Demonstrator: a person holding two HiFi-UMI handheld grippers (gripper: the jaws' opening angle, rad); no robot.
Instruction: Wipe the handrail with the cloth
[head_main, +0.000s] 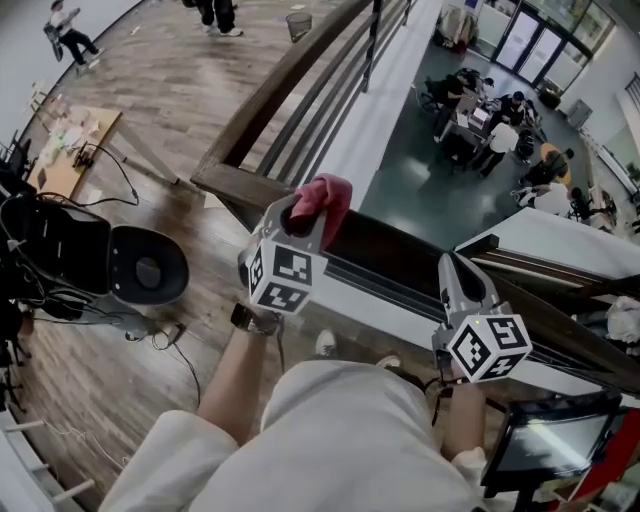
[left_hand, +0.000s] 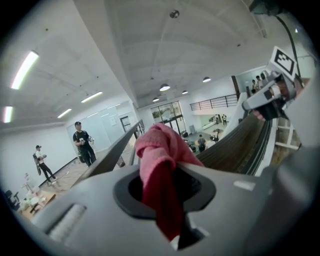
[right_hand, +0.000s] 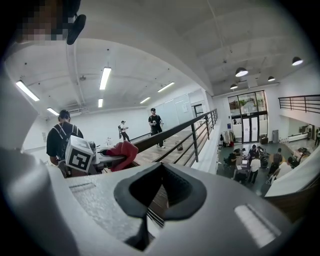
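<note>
The pink cloth (head_main: 324, 198) is bunched in my left gripper (head_main: 300, 215), which is shut on it just above the dark wooden handrail (head_main: 400, 250), near the rail's corner. In the left gripper view the cloth (left_hand: 160, 145) sticks out between the jaws and hangs down, with the handrail (left_hand: 235, 145) running away to the right. My right gripper (head_main: 460, 272) is further right over the same rail, shut with nothing in it. The right gripper view shows the cloth (right_hand: 121, 152) and the left gripper's marker cube (right_hand: 80, 154) to its left, by the handrail (right_hand: 172, 131).
Beyond the rail is a drop to a lower floor with several people at desks (head_main: 490, 120). A black round seat (head_main: 148, 268) and cables lie on the wooden floor at left. A monitor (head_main: 545, 445) stands at lower right. People (right_hand: 155, 122) stand farther along the walkway.
</note>
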